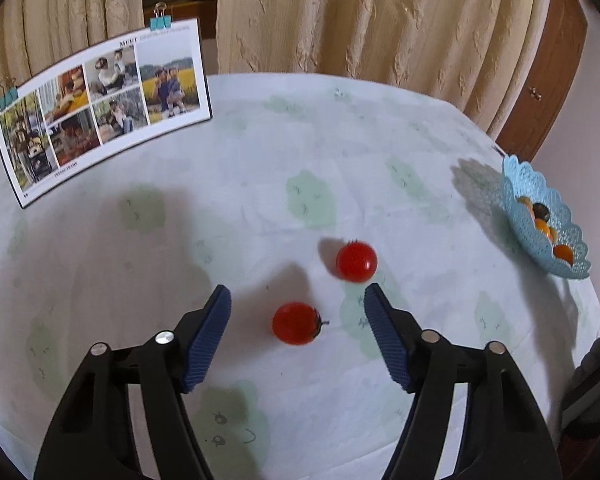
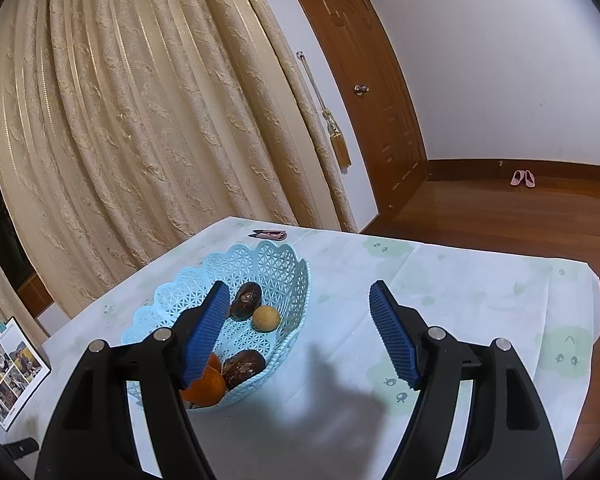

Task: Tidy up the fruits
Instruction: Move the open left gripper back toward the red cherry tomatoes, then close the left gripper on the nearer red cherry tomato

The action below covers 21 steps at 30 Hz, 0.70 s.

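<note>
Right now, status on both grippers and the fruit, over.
Left gripper open, near tomato between its fingers, ungripped. Second tomato just beyond. Right gripper open, empty, by the blue basket. Nothing blocking.

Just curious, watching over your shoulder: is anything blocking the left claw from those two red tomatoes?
Nothing visible. The left gripper is open, the nearer tomato lies between its fingers on bare tablecloth, and the farther tomato sits just beyond.

Two red tomatoes [image 1: 356, 261] [image 1: 295, 323], one blue basket [image 2: 260, 264], two dark dates [image 2: 245, 301] [image 2: 243, 368], one photo card [image 1: 100, 108].
</note>
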{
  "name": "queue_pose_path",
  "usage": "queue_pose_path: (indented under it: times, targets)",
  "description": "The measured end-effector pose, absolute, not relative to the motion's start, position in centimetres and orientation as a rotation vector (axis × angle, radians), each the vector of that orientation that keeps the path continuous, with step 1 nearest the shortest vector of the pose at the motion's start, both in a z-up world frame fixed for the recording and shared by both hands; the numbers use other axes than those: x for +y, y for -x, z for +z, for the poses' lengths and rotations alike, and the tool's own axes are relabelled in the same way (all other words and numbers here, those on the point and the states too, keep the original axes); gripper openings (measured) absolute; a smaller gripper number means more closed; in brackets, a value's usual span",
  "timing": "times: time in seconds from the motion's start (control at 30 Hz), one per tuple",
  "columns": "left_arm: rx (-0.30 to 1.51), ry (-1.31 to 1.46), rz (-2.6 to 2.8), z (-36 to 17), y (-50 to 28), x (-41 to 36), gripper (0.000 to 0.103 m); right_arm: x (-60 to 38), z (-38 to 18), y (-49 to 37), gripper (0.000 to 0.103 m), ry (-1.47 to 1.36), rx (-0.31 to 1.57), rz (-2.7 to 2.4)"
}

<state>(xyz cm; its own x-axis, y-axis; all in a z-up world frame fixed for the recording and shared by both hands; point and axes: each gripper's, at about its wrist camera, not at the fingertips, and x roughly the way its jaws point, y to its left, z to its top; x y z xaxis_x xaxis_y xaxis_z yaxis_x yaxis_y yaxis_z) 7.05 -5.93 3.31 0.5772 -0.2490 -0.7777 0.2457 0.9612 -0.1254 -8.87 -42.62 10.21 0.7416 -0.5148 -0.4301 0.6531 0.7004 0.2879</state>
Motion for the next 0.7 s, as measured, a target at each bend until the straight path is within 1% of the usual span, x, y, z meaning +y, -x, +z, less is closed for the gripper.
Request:
queue_pose_path:
  times: [0.23, 0.3, 0.33, 0.4, 0.43, 0.5, 0.7]
  targets:
    - [0.945, -0.005, -0.302, 1.8, -7.2, -6.2, 0.052, -42.4, 10.2, 8.9, 0.074, -0.428, 0.33, -0.664]
    - [0.958, -0.011, -0.3, 1.2, -7.3, -6.4, 0.05, -42.3, 10.2, 8.8, 0.074, -0.416, 0.332, -0.662]
    - [0.965, -0.012, -0.298, 1.0, -7.4, -6.5, 0.047, -42.2, 10.3, 8.7, 0.074, -0.41, 0.334, -0.661]
    - [0.962, -0.019, -0.295, 1.0, -7.5, -6.5, 0.044, -41.9, 10.4, 8.6, 0.074, -0.39, 0.333, -0.658]
    - [0.963, -0.016, -0.3, 1.0, -7.5, -6.5, 0.039, -41.7, 10.5, 8.5, 0.074, -0.382, 0.331, -0.658]
    - [0.964, -0.016, -0.305, 1.0, -7.5, -6.5, 0.033, -41.2, 10.6, 8.4, 0.074, -0.355, 0.326, -0.657]
    - [0.939, -0.025, -0.318, 1.9, -6.8, -6.5, 0.031, -39.0, 11.2, 8.0, 0.074, -0.237, 0.307, -0.652]
